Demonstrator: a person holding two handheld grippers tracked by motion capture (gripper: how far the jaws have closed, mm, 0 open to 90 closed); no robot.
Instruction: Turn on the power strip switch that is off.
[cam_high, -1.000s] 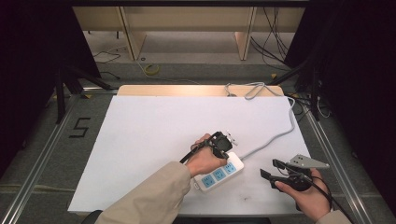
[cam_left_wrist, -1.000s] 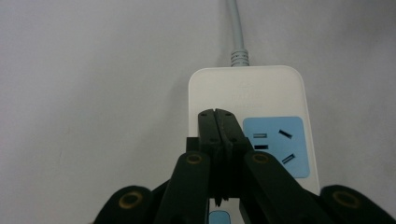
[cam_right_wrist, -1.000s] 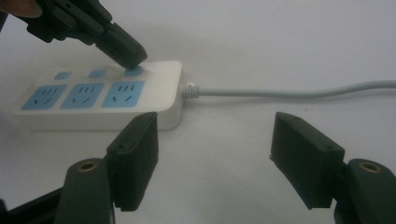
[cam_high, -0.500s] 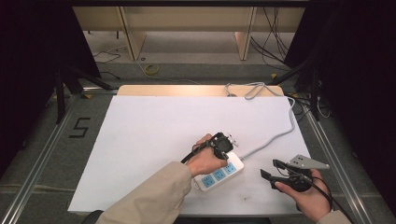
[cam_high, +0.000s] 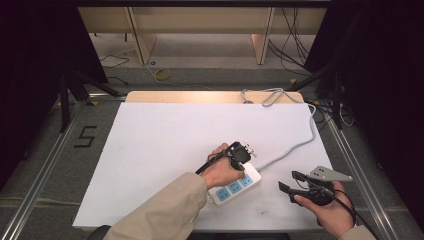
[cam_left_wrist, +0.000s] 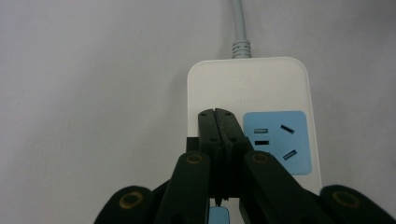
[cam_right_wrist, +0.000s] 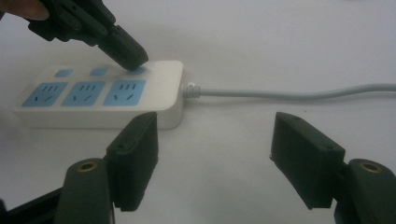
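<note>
On the white table, toward its near right part, a white power strip with three pale blue sockets, lying flat and slanted. From its far end, a grey cord running off across the sheet to the far right corner and curling over the wooden edge there.

Above the strip, the left gripper, held in a hand coming out of a beige sleeve. Jaws pressed together, nothing between them, tips resting on a small blue button beside the socket nearest the cord. Same contact seen from the right gripper view; from the left gripper view, closed tips over the strip's white top, just left of a blue socket.

To the right of the strip, near the table's front edge, the right gripper in the other hand, a grey plate on top. Jaws spread wide, holding nothing, hovering just beside the strip, pointed at its cord end.

On the floor at left, a black figure 5.
</note>
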